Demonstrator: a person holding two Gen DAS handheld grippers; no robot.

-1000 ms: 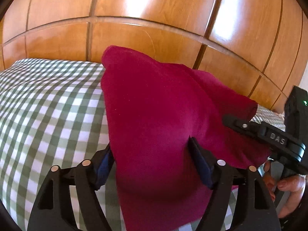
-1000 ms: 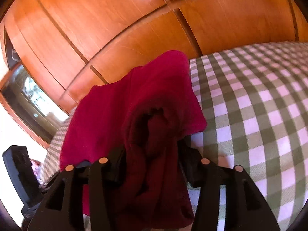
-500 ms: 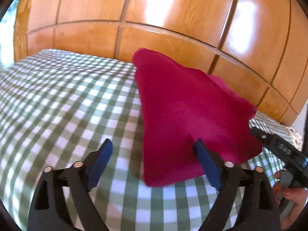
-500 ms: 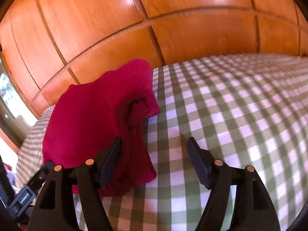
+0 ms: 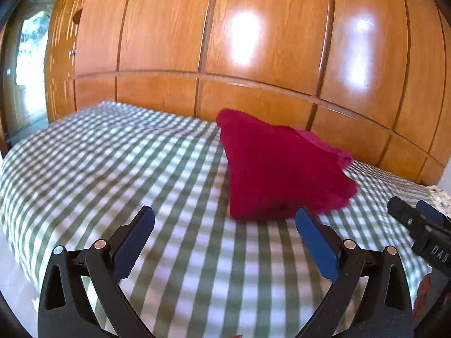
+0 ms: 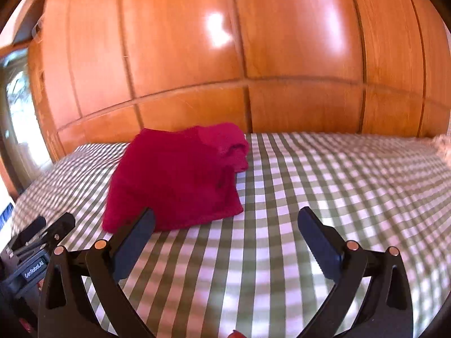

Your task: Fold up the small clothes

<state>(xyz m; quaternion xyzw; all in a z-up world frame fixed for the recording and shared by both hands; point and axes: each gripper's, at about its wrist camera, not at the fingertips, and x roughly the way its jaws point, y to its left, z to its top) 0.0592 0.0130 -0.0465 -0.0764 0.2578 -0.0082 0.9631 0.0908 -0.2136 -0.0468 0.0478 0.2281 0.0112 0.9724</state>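
We see the red garment [image 5: 282, 169] lying bunched on the green-and-white checked bedspread [image 5: 112, 169], close to the wooden headboard panelling [image 5: 225, 42], its far edge humped up rather than flat

In the left wrist view it sits ahead of the left gripper [image 5: 225, 233] and off to the right, its near hem just beyond the right-hand blue pad [image 5: 315, 242], not touching. Nothing between the jaws, only bedspread; they stand wide apart and are opening

In the right wrist view the garment [image 6: 174, 177] is ahead and to the left of the right gripper [image 6: 225, 231]; the left-hand pad [image 6: 135, 239] overlaps its near edge in the picture, contact we cannot tell. Jaws wide apart, opening, gap holds only bedspread

Each gripper shows at the edge of the other's view: right one [image 5: 420, 231], left one [image 6: 42, 236]
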